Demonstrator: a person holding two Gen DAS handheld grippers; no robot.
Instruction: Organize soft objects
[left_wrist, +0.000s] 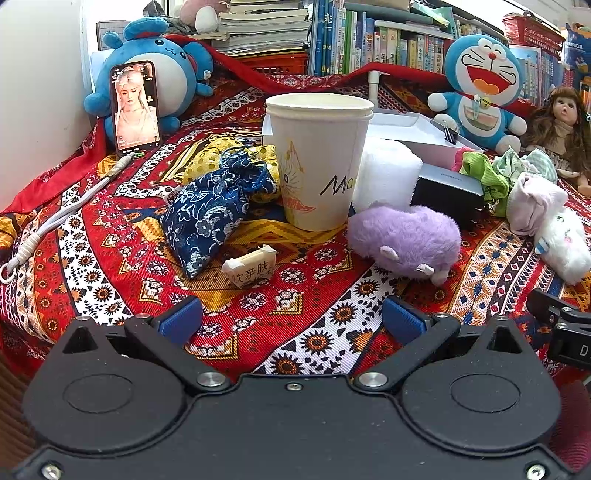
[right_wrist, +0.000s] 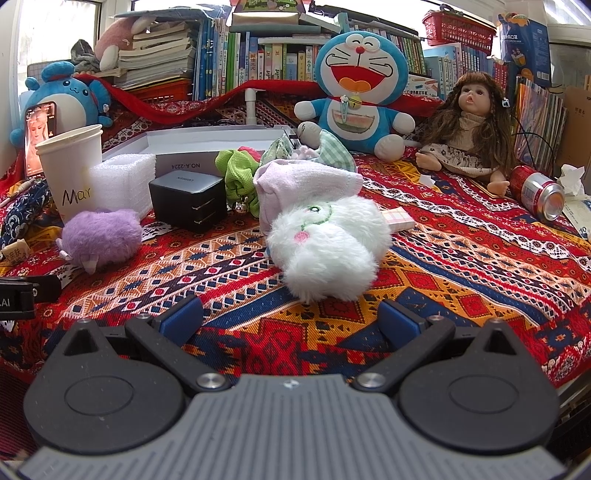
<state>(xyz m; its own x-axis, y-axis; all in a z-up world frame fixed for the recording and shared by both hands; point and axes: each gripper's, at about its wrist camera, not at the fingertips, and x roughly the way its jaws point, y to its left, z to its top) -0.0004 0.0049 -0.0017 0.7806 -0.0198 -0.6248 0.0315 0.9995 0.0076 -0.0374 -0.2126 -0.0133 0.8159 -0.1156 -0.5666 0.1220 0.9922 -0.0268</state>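
Right wrist alone shows the red can (right_wrist: 540, 195) beside the doll (right_wrist: 474, 122).

Bright, even daylight, seemingly from blown-out windows behind; soft shadows, sharp centre, strong fisheye bending at edges

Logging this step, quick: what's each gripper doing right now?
Left gripper: open, holding nothing.
Right gripper: open, holding nothing, white plush toy just ahead.
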